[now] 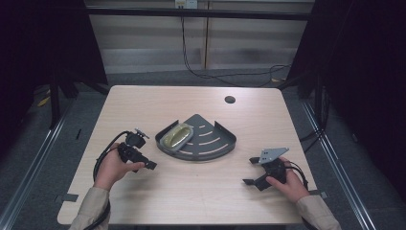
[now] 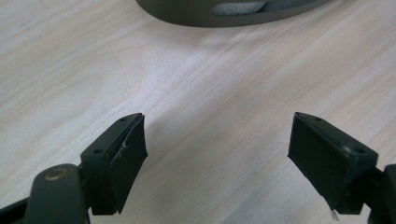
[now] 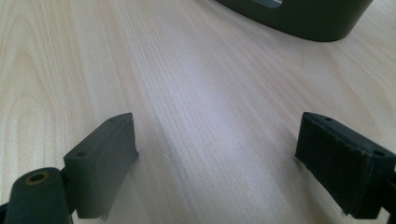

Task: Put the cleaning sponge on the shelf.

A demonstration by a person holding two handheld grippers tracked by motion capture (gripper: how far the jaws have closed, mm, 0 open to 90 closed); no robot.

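High view reveals a yellowish pouch (image 1: 176, 136) in the tray (image 1: 218, 143) (both grippers' jaws spread, empty).

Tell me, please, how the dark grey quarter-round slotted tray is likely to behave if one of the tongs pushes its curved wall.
The dark grey quarter-round slotted tray looks like rigid metal, so it should probably slide whole across the pale wooden table rather than flex. Its low, flat shape makes tipping unlikely. The yellowish wrapped oval thing lying inside would likely ride along.
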